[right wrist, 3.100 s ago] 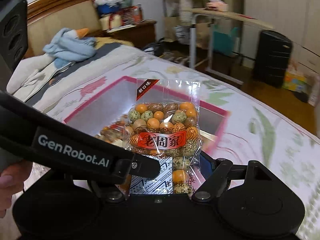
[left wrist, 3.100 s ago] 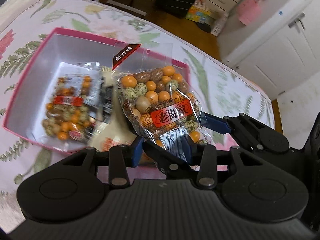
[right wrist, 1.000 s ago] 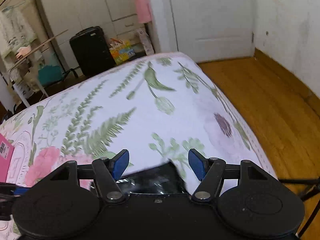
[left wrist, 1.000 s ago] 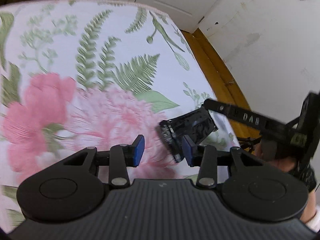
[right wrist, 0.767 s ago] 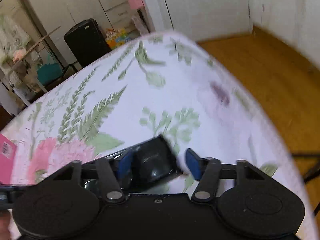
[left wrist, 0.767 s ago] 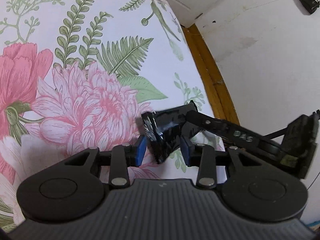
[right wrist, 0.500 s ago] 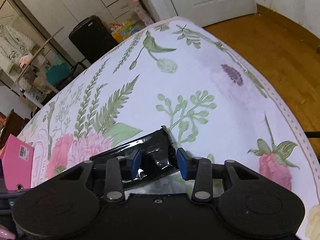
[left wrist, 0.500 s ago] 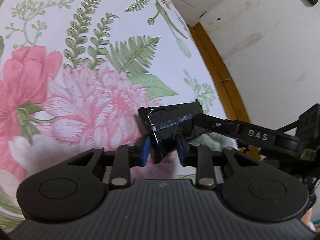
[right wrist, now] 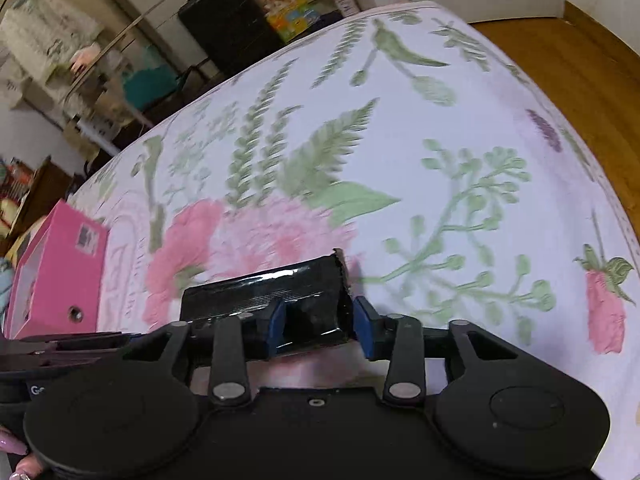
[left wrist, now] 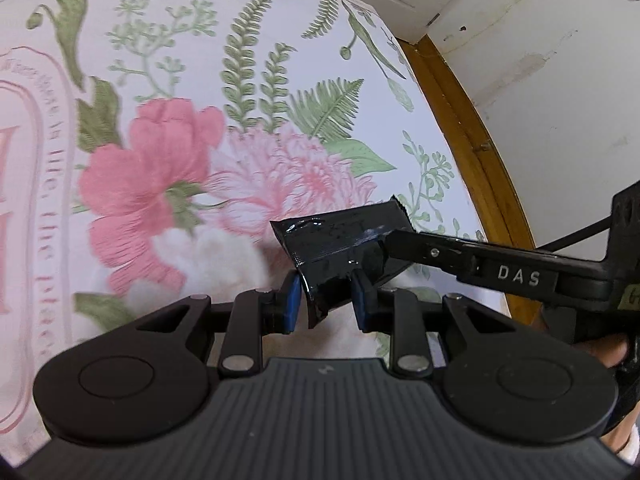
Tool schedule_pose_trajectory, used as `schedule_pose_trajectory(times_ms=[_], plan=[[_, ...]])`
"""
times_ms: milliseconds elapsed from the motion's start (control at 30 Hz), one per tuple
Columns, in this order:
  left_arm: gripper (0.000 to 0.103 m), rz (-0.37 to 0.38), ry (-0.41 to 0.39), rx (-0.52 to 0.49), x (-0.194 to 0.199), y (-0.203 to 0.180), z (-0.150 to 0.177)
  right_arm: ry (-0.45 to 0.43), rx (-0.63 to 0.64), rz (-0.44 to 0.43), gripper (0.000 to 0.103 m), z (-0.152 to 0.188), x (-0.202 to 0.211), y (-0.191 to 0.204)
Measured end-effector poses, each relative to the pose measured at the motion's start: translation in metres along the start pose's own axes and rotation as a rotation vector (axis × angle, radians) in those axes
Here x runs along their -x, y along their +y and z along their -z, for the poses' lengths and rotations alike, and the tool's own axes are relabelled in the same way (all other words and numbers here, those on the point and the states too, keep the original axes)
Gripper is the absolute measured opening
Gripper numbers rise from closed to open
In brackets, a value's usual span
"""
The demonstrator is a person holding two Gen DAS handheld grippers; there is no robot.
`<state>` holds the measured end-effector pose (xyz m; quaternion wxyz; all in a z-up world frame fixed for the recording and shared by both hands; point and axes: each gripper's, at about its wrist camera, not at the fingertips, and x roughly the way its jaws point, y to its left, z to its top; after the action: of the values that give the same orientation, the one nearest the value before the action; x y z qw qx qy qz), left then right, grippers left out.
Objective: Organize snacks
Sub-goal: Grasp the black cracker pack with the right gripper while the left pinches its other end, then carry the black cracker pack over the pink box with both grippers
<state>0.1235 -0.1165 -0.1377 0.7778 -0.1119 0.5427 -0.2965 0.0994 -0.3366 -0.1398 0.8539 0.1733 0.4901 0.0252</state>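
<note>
A glossy black snack packet [left wrist: 344, 240] hangs just above the floral bedsheet [left wrist: 248, 80]. My left gripper [left wrist: 327, 305] is shut on the packet's lower corner, both blue pads against the foil. From the right, my right gripper [left wrist: 384, 250] reaches in over the packet's other end. In the right wrist view the packet [right wrist: 260, 290] has its crumpled end between the blue pads of my right gripper [right wrist: 318, 328]. Those jaws are opening, and the right pad stands a sliver off the foil. The rest of the packet runs left behind the left finger.
A pink box [right wrist: 56, 272] stands on the bed at the far left. The bed's edge [left wrist: 436, 128] drops to a wooden floor [right wrist: 580, 64] near a white wall. A black suitcase [right wrist: 228, 24] and shelves stand beyond the bed. A person's hand [left wrist: 608, 354] holds the right gripper.
Both grippers closed on the black packet that lay on the sheet and lifted it a little. Since half a second ago the right jaws have widened. The views have swung left toward the pink box.
</note>
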Motion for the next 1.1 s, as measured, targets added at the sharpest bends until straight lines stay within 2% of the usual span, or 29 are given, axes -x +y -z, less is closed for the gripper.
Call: schedule_pose_trajectory(times_ms=[100, 400, 700, 800, 933, 1100], plan=[[0.026, -0.023, -0.032, 0.002, 0.025, 0.010, 0.003, -0.007, 0.068, -0.004, 0.051, 0.004, 0.008, 0.029], [0.029, -0.059, -0.107, 0.061, 0.097, 0.055, 0.017, 0.027, 0.198, -0.109, 0.053, 0.009, 0.012, 0.104], [0.030, -0.110, -0.190, 0.082, 0.168, 0.087, 0.030, 0.080, 0.375, -0.166, 0.052, 0.004, 0.020, 0.184], [0.030, -0.128, -0.235, 0.113, 0.194, 0.102, 0.034, 0.083, 0.401, -0.210, 0.050, 0.002, 0.025, 0.209], [0.030, -0.176, -0.303, 0.148, 0.231, 0.128, 0.039, 0.081, 0.433, -0.267, 0.038, 0.001, 0.025, 0.245], [0.033, -0.219, -0.348, 0.213, 0.261, 0.167, 0.044, 0.085, 0.489, -0.328, 0.033, -0.002, 0.014, 0.295]])
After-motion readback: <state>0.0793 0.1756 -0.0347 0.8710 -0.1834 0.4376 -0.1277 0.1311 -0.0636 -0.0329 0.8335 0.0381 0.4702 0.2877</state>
